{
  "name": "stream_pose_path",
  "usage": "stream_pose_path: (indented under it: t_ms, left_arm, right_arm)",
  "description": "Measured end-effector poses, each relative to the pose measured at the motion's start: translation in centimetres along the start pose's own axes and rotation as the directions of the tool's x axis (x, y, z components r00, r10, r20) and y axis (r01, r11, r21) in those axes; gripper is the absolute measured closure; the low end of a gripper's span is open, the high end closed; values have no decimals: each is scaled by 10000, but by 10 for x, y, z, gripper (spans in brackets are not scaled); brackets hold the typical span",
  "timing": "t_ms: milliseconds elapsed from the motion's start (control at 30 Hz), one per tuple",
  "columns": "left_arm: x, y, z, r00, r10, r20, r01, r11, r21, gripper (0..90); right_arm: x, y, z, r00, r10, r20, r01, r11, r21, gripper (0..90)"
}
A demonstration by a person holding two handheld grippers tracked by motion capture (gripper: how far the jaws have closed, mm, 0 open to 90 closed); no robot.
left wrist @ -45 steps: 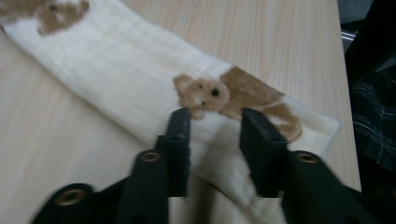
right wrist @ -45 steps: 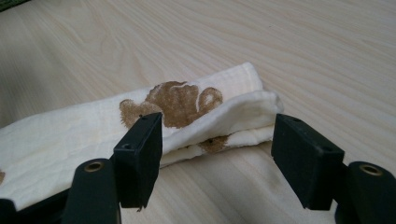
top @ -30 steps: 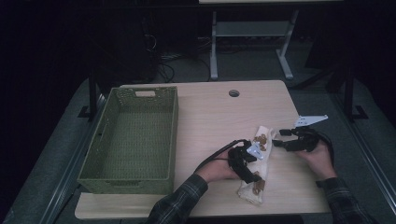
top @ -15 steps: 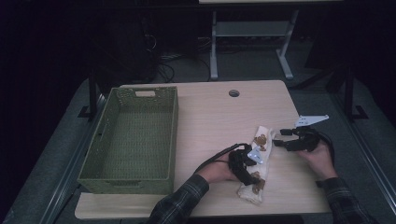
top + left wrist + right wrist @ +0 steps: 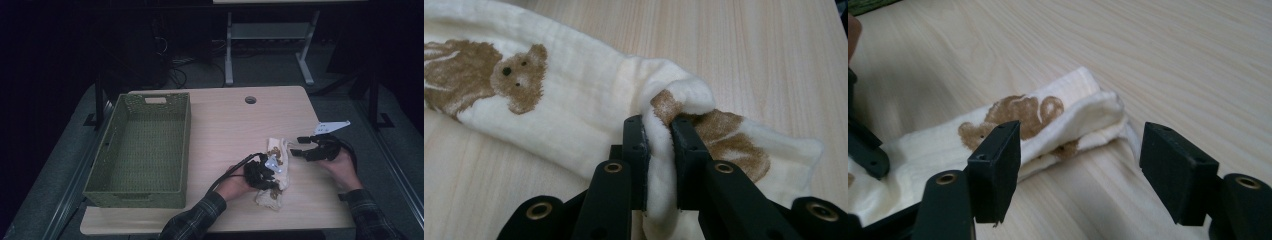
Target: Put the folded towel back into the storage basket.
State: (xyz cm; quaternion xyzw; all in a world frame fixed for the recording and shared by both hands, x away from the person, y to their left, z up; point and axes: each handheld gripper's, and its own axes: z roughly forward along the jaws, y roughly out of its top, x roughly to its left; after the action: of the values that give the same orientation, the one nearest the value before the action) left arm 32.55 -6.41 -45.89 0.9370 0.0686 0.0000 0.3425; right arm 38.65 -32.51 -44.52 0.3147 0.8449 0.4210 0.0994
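A cream cloth (image 5: pixel 274 148) printed with brown bears lies folded in a strip on the table's right half. My left gripper (image 5: pixel 267 172) sits over its near part. In the left gripper view its jaws have just been closing and now pinch a raised fold of the cloth (image 5: pixel 574 95) between the pads (image 5: pixel 659 125). My right gripper (image 5: pixel 295 146) hovers just right of the cloth's far end. It is open, with the cloth's end (image 5: pixel 1063 120) lying beyond and between its fingertips (image 5: pixel 1083 145), untouched.
A green woven basket (image 5: pixel 186 145) stands empty on the left half of the light wooden table (image 5: pixel 225 115). A round cable hole (image 5: pixel 250 100) sits near the far edge. The table's right edge is close to my right hand.
The left gripper's jaws have come together on a fold of the cloth, which looks more bunched beneath it. Both hands stay where they were.
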Motion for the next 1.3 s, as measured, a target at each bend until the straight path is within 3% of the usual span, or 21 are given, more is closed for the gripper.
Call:
stream_pose_path:
  t_ms: [200, 333, 467, 633, 900, 1033, 1300]
  left_arm:
    - [-5, -1, -12, 9992, -407, -58, 406, 9990, -173, 792]
    - [-10, -4, -15, 9975, -699, -40, 698, 9974, -190, 791]
    - [-12, -5, -14, 9972, -745, 4, 745, 9971, -126, 790]
    - [-11, -6, -12, 9969, -782, 31, 782, 9969, -51, 789]
    - [-11, -6, -9, 9970, -770, 64, 770, 9970, 70, 788]
    - [-10, -7, -8, 9965, -830, 106, 829, 9965, 111, 787]
    - [-9, -8, -7, 9951, -953, 244, 952, 9954, 70, 787]
  right_arm:
    - [-3, 19, 6, 9989, -307, -360, 306, 9995, -12, 317]
    - [-6, 32, 26, 9980, -403, -477, 419, 9986, 321, 318]
    - [-8, 40, 46, 9969, -522, -584, 556, 9968, 578, 320]
    - [-12, 37, 57, 9975, -587, -384, 624, 9927, 1033, 320]
    - [-23, 23, 49, 9984, -556, 40, 544, 9875, 1479, 319]
    - [-21, 23, 51, 9972, -620, -411, 665, 9907, 1190, 320]
    - [-16, 24, 72, 9888, -905, -1183, 1054, 9863, 1266, 319]
